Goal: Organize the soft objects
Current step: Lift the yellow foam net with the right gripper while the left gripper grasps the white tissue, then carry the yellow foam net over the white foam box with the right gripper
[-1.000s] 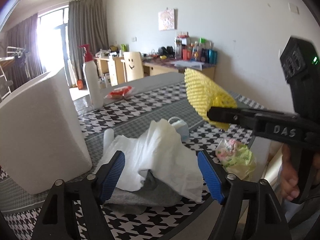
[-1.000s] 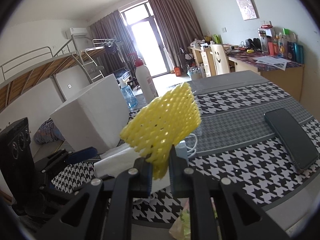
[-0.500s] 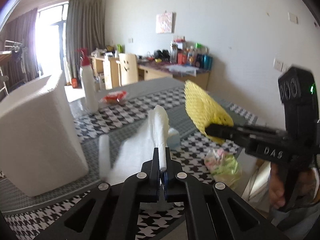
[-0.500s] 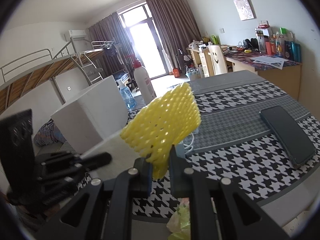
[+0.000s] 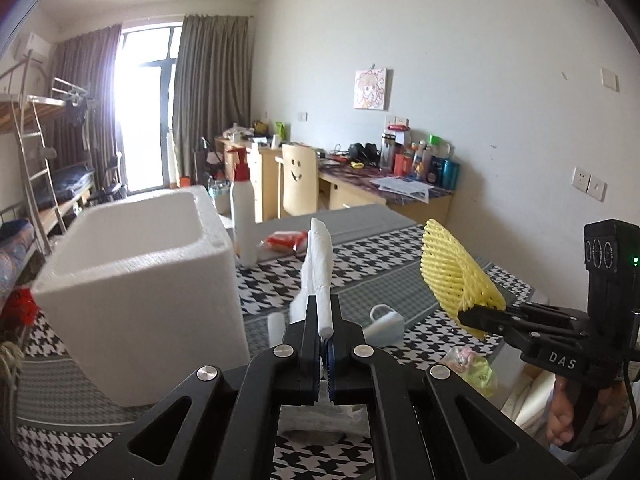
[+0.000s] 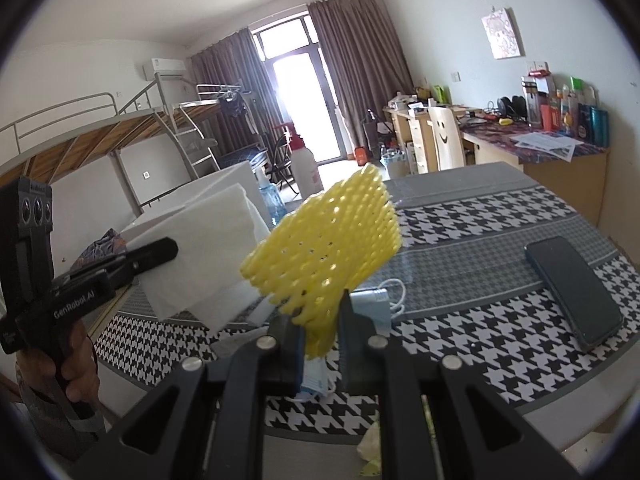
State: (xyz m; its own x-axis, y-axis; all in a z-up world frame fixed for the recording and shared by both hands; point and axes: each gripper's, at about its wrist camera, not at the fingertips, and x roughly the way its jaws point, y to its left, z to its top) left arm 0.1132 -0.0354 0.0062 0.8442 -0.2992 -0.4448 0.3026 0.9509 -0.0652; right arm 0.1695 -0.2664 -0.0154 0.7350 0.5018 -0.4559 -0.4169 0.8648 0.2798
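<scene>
Now aloft | left gripper (image 5: pixel 325 350) pinches white sheet (image 5: pixel 320 276) | right gripper (image 6: pixel 320 340) clamps yellow net (image 6: pixel 326 256) | next, likely: foam box (image 5: pixel 140 280).

A white foam sheet (image 5: pixel 320 276) stands up in the air, pinched at its bottom edge. A yellow foam net (image 6: pixel 326 248) is held up too, beside it, above the worktop (image 6: pixel 480 248).

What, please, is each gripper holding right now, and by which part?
The left gripper pinches the white foam sheet by its lower edge; the right gripper clamps the yellow foam net at its bottom end.
</scene>
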